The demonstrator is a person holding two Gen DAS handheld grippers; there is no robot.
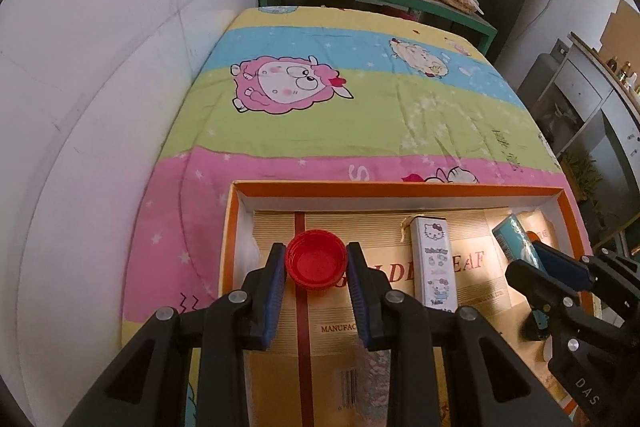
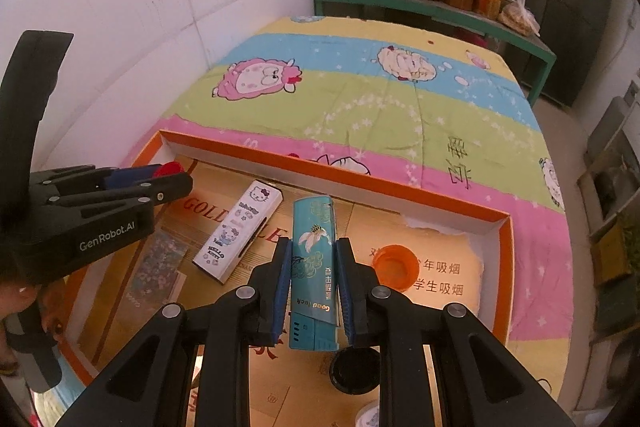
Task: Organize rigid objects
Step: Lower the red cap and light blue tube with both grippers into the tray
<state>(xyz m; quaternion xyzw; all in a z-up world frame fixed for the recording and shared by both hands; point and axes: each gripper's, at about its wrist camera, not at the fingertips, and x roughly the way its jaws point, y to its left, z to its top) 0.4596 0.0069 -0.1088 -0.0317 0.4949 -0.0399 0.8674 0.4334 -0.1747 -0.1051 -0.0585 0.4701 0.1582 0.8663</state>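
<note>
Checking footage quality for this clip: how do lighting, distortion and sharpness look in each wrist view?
Left wrist view: strong fisheye bending of the white wall, dark vignette corners; the red cap in the left tongs is crisp; soft shade in the box. Right wrist view: same curvature; warm bright patch around the orange cap; the teal box in the right tongs is sharp.

The left gripper's (image 2: 176, 183) black body reads "GenRobot.AI"; the right gripper's (image 1: 524, 267) body shows "DAS". The teal box (image 2: 314, 267) carries "Good luck". The white box (image 2: 238, 233) says "HELLO KITTY". The cardboard sheet (image 1: 476, 291) lining the orange tray (image 1: 396, 189) bears red "GOLD", "LEAF" and "MANUFAC", and near the tray's right edge Chinese characters "年吸烟" and "学生吸烟".
</note>
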